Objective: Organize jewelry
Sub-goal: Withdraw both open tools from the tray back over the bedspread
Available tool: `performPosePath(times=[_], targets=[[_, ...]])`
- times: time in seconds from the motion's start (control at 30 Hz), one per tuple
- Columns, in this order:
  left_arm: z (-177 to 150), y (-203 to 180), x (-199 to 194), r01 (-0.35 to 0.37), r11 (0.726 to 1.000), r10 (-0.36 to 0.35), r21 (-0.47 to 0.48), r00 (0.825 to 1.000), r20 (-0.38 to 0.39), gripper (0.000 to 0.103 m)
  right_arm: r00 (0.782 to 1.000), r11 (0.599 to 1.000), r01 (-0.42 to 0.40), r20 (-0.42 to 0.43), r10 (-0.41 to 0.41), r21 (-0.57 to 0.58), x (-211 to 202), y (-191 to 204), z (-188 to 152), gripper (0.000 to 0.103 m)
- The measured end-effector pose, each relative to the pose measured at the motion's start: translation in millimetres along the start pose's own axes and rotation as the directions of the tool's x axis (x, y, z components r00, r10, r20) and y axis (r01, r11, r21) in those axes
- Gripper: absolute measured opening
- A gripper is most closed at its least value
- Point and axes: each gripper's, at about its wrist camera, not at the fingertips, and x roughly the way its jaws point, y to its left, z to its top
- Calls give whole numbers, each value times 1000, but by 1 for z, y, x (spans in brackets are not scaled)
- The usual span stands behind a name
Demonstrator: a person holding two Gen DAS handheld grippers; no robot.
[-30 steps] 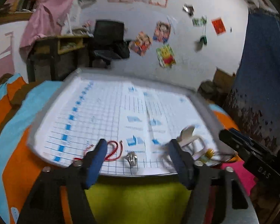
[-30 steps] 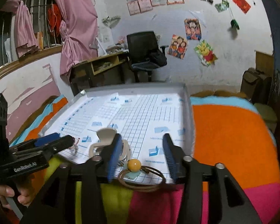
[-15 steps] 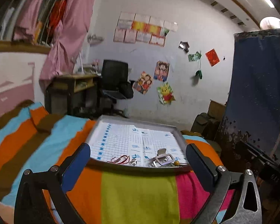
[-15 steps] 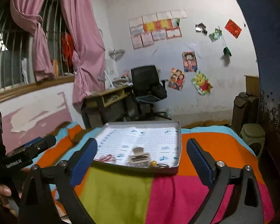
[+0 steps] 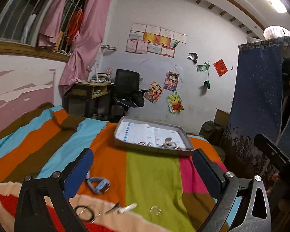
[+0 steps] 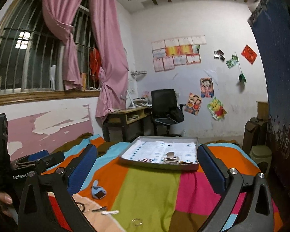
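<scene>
Both tongs, left (image 5: 143,171) and right (image 6: 147,167), have pulled back from the tray (image 6: 189,167), now well ahead, and gape empty. Loose pieces lie just below them: blue clip (image 5: 97,184), ring (image 5: 155,210), black band (image 5: 84,212). Likely next pickups.

R tongs (image 6: 147,171) gape wide over blanket (image 6: 148,191) (tray (image 6: 160,165) beyond, w/ jewelry).

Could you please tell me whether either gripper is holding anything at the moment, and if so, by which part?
Nothing is held: the left gripper and the right gripper both stand wide open above the striped blanket.
</scene>
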Motion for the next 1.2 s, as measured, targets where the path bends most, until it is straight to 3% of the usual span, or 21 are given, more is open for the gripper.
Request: performPosePath(times=[0.33,0.5,0.83,1.2], targets=[[-48,24,-84,-64,998,64,9,998,22,103,1000,999,-17,-25,16,-36,-63,47,-48,102],[-71,31,-102,-99,994,99,40,995,5,103,997,999,-5,-71,2,-49,-79,60,-77,102],[-93,51,-99,-137,990,133,-30,986,-103,103,982,999,33,-183,-40,-43,-81,53,-117,102],[-89,55,-80,-132,989,122,-68,983,-135,103,985,999,27,-171,-33,-36,-62,58,-103,102]])
